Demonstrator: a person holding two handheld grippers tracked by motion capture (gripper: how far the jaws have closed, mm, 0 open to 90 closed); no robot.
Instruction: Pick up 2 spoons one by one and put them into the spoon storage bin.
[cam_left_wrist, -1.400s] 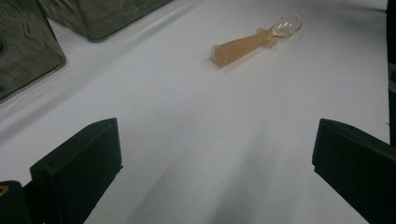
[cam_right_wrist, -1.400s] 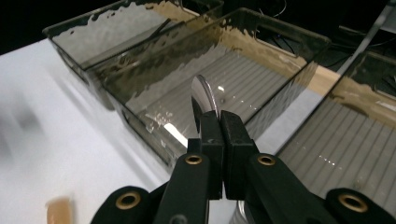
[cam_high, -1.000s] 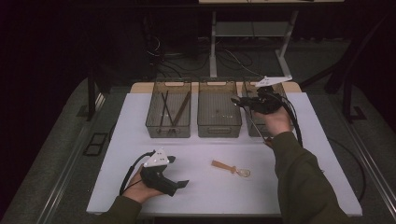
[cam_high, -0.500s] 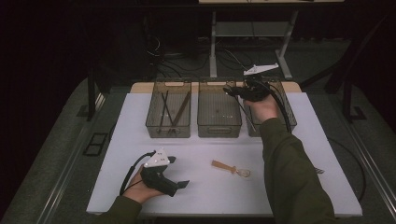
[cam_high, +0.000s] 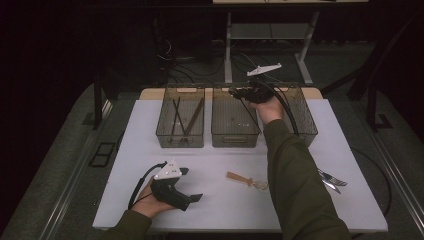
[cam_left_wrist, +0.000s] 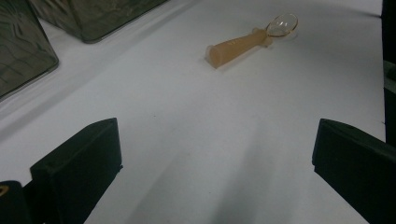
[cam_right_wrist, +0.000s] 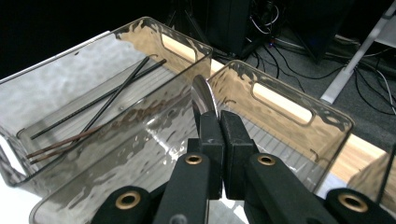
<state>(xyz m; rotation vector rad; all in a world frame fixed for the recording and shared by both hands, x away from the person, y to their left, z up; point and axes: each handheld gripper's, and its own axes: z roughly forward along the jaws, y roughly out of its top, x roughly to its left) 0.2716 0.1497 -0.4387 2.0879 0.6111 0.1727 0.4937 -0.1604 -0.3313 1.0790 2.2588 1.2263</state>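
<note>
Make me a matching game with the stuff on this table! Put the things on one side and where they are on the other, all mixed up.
Things:
1. chopsticks
2. small spoon
3. fork
4. metal spoon

Places:
A. on the white table beside the person's sleeve, near the right edge
B. pinched in the right claw over the middle bin
C. inside the left bin
D. lying in the middle of the table, ahead of the open left claw

Pairs: 1-C, 2-D, 3-A, 4-B
</note>
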